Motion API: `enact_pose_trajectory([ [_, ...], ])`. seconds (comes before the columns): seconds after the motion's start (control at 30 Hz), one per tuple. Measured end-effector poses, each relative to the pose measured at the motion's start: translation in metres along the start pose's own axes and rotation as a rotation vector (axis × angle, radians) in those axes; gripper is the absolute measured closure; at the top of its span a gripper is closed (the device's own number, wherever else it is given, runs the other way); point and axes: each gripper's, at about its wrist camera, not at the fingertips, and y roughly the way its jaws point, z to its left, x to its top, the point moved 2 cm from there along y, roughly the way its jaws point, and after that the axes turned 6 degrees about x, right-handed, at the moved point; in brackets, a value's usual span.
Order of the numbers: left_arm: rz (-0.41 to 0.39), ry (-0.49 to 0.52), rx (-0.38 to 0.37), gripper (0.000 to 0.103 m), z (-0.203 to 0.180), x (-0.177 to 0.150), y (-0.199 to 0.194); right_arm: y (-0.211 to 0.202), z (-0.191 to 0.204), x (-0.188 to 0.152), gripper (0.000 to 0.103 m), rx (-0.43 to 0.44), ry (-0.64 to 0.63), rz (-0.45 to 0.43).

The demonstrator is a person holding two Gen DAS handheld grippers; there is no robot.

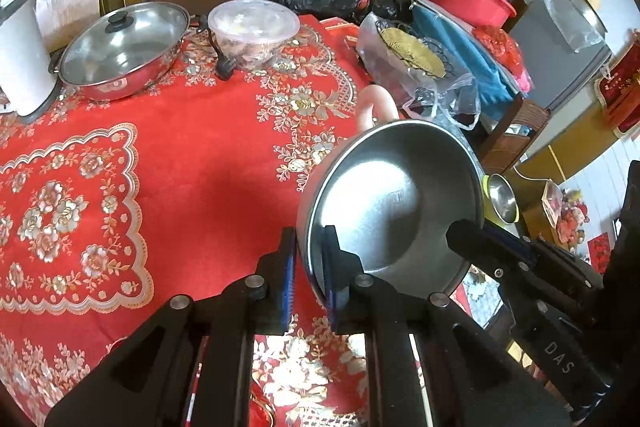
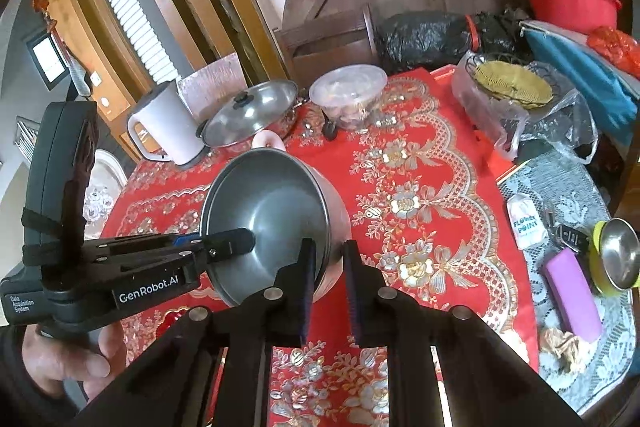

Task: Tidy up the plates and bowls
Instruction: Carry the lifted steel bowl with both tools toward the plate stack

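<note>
**Steel bowl held in the air between two grippers, above a red tablecloth**

Left wrist view: the left gripper is nearly closed, its two blue-padded fingers pinching the near rim of a steel bowl, one pad inside the wall and one outside. The bowl sits straight ahead and slightly right of this gripper, tipped on edge so that its hollow faces the camera. The right gripper enters from the right, and one black finger reaches into the bowl at the opposite rim. Something pink pokes up behind the bowl (what it is cannot be told). The red tablecloth is bare to the left. A second, smaller steel bowl with a yellow-green rim lies beyond, to the right.

Right wrist view: the right gripper is likewise nearly closed across the bowl's right rim; the bowl lies ahead and left of it. The left gripper comes in from the left in a person's hand. The small bowl rests far right on a lace cloth, nearer the right gripper, so a move that way would probably favour that side.
</note>
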Motion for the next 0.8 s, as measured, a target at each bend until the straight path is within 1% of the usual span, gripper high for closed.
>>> enact_pose_trajectory([
  [0.27,-0.026,0.009,-0.008,0.093,0.005,-0.012,-0.021,-0.022,0.02,-0.007,0.09,-0.013,-0.012,-0.039],
  [0.33,-0.03,0.006,-0.006,0.093,0.007,-0.014,-0.024,-0.022,0.024,-0.01,0.091,-0.016,-0.013,-0.031],
  [0.4,-0.029,0.002,-0.003,0.093,0.009,-0.014,-0.023,-0.019,0.026,-0.015,0.094,-0.031,-0.018,-0.023],
  [0.5,-0.005,-0.005,-0.003,0.093,0.01,-0.013,-0.013,-0.013,0.022,-0.023,0.094,-0.039,0.002,-0.001],
  [0.63,0.006,-0.003,-0.025,0.094,0.007,-0.017,-0.01,-0.014,0.016,-0.027,0.094,-0.045,0.018,-0.003],
  [0.73,0.04,-0.002,-0.034,0.093,0.005,-0.018,0.002,-0.009,0.007,-0.026,0.094,-0.04,0.039,0.01],
  [0.8,0.081,0.003,-0.033,0.094,0.003,-0.02,0.019,0.002,-0.002,-0.027,0.094,-0.043,0.045,0.038],
])
